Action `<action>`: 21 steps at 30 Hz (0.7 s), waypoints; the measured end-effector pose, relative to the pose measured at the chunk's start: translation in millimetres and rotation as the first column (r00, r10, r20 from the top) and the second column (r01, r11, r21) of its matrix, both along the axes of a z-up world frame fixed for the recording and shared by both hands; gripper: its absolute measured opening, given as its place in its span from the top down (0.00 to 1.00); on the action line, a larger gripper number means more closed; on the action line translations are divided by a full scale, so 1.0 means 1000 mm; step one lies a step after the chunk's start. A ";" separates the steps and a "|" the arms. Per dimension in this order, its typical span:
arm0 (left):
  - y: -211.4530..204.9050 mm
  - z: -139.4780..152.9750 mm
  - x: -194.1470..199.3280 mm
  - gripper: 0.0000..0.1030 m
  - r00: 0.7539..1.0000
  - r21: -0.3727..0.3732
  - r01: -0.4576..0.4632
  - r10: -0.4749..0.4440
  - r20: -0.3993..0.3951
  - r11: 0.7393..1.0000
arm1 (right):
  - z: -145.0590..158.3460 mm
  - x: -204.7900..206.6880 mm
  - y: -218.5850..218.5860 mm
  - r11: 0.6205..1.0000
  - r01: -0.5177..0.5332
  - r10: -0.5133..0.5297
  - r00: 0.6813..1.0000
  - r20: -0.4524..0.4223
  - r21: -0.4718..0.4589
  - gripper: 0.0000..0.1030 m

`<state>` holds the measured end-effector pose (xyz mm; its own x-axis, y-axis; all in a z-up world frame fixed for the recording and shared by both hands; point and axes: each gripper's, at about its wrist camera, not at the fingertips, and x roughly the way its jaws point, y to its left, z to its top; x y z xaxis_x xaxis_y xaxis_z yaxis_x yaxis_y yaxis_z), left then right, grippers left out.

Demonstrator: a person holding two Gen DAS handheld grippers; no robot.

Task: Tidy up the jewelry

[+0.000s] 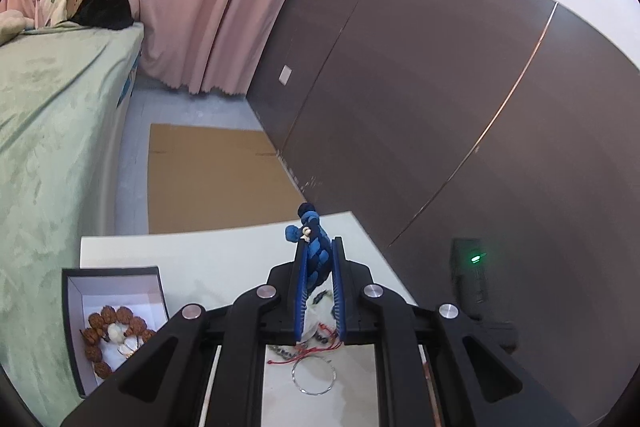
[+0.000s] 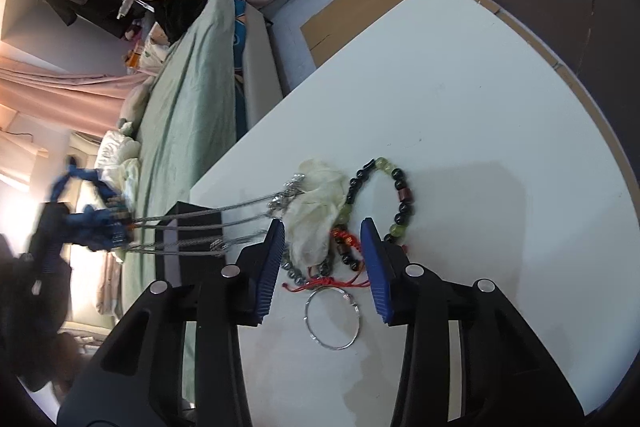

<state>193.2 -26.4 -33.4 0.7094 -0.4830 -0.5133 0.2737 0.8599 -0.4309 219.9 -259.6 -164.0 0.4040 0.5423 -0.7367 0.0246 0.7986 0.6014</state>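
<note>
Two grippers are busy over the white table (image 2: 460, 75). Nearest me, the left gripper (image 1: 319, 259) is clamped on a blue braided piece (image 1: 314, 247), lifted clear of the tabletop, with silver chains (image 2: 200, 227) stretching taut from it back to the pile. Below and to its left sits the open box (image 1: 76, 307) with a brown bead bracelet (image 1: 104, 331) inside. The right gripper (image 2: 323, 259) hangs with its jaws spread wide above the heap: a dark and green bead bracelet (image 2: 400, 195), red cord (image 2: 320, 283), a thin silver ring (image 2: 332, 323), a crumpled pale cloth (image 2: 316, 203). I'd worry those chains are snagged in the pile; pulling on could drag everything across the table or off its edge.
</note>
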 end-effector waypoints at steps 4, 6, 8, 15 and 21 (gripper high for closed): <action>0.009 0.019 -0.012 0.91 0.999 -0.027 -0.009 0.010 0.041 1.000 | 0.003 0.003 -0.002 0.989 0.046 -0.043 0.999 0.026 -0.140 0.61; 0.014 0.030 -0.019 0.94 0.998 -0.042 -0.011 0.013 0.067 0.999 | 0.001 0.007 -0.001 0.982 0.049 -0.044 0.999 0.031 -0.185 0.61; 0.016 0.043 -0.024 0.94 0.995 -0.053 -0.014 0.019 0.095 0.998 | -0.003 0.012 0.003 0.974 0.035 -0.030 0.999 0.025 -0.225 0.61; 0.019 0.060 -0.039 0.96 0.992 -0.026 -0.041 0.044 0.121 0.999 | -0.017 0.017 0.036 0.881 -0.022 0.043 0.998 0.035 -0.473 0.74; 0.005 0.024 -0.018 0.88 0.998 0.045 -0.051 0.053 -0.032 0.998 | -0.023 0.010 0.030 0.884 -0.026 0.052 0.998 0.042 -0.467 0.92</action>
<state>175.0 -21.2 -9.8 0.7150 -0.4225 -0.5570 0.2142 0.8908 -0.4007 229.9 -230.0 -186.6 0.4338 0.1582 -0.8870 -0.0332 0.9866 0.1597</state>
